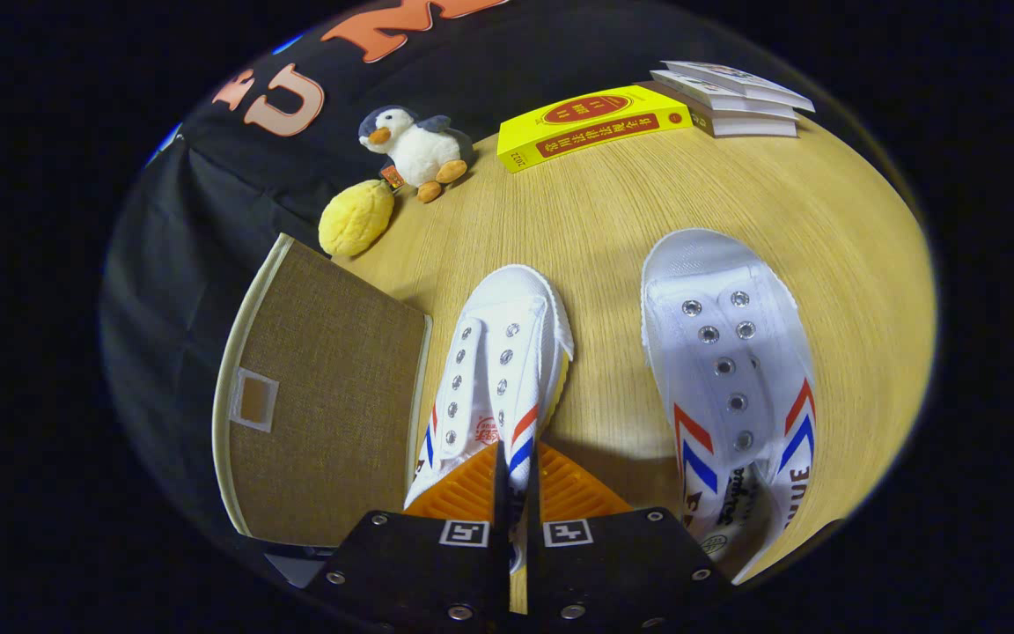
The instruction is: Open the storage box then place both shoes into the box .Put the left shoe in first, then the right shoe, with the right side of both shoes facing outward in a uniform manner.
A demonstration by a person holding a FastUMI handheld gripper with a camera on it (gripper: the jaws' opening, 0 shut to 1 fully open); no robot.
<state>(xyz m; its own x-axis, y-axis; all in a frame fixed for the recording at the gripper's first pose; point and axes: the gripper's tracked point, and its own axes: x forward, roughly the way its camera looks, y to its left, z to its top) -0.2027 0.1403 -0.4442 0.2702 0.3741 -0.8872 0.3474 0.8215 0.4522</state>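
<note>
Gripper view — tongs (517,475) clamped on left shoe (498,370), lettering illegible.

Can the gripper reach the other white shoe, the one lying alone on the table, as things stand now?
Probably not at once. The gripper is shut on the side wall of one white shoe, so its fingers are occupied. The other shoe lies free on the wooden table beside it, with nothing over it.
</note>
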